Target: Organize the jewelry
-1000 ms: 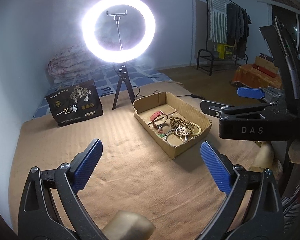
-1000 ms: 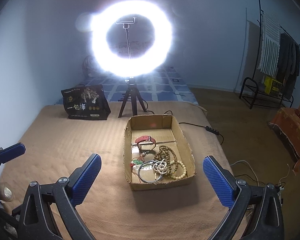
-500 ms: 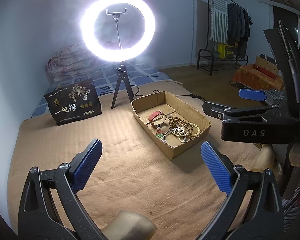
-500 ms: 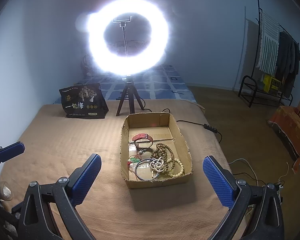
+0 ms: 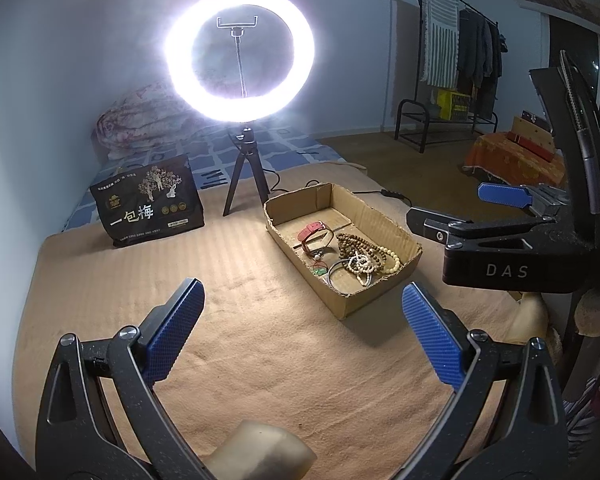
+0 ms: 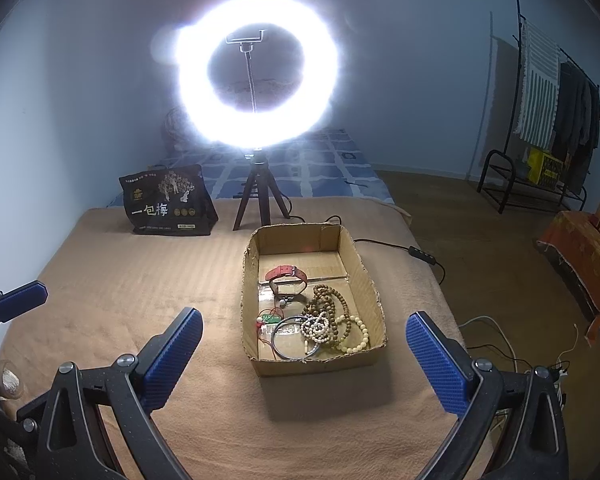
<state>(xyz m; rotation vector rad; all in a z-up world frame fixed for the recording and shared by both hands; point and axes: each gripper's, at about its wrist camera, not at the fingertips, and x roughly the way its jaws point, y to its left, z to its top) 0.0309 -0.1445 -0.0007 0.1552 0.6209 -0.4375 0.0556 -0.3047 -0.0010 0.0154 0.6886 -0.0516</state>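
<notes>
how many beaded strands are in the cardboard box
3 that I can make out: dark wooden beads, cream beads by the near right corner, small white beads between them. They are tangled, so more may be hidden.

tan blanket (image 6: 148, 280) over the bed — on it a cardboard box (image 6: 320, 362), black bag (image 6: 168, 204), ring-light tripod (image 6: 260, 196).

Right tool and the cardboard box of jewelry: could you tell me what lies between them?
Only bare tan blanket separates the right tool from the brown cardboard box, per the right wrist view.

lit ring light (image 6: 256, 72) on a tripod beside a black printed bag (image 6: 168, 202), clothes rack (image 6: 548, 120) far right
</notes>
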